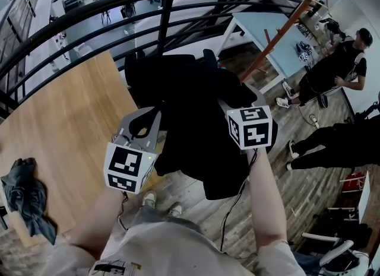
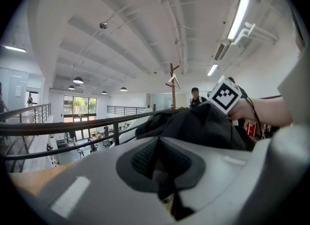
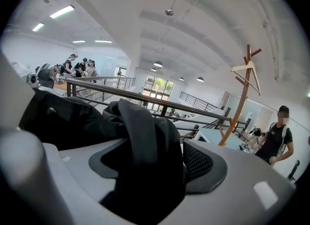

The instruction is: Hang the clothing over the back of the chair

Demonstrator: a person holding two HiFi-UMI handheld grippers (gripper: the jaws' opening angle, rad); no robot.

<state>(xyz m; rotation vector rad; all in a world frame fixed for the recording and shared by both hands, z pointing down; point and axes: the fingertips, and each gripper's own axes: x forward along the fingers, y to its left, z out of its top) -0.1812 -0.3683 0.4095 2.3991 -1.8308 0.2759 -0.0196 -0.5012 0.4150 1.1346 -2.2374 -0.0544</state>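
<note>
Now black garment (image 1: 196,120) sits heaped between grippers, chair beneath hidden. Right gripper (image 3: 155,166) jaws spread wide, fold lying loose between. Left gripper (image 2: 160,168) jaws narrow, grip unclear. Likely soft, floppy, light; pinch collar or shoulders.

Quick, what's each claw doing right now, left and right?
Left claw: closed, nothing gripped.
Right claw: open, a fold of the black fabric garment lying loose inside it.
</note>
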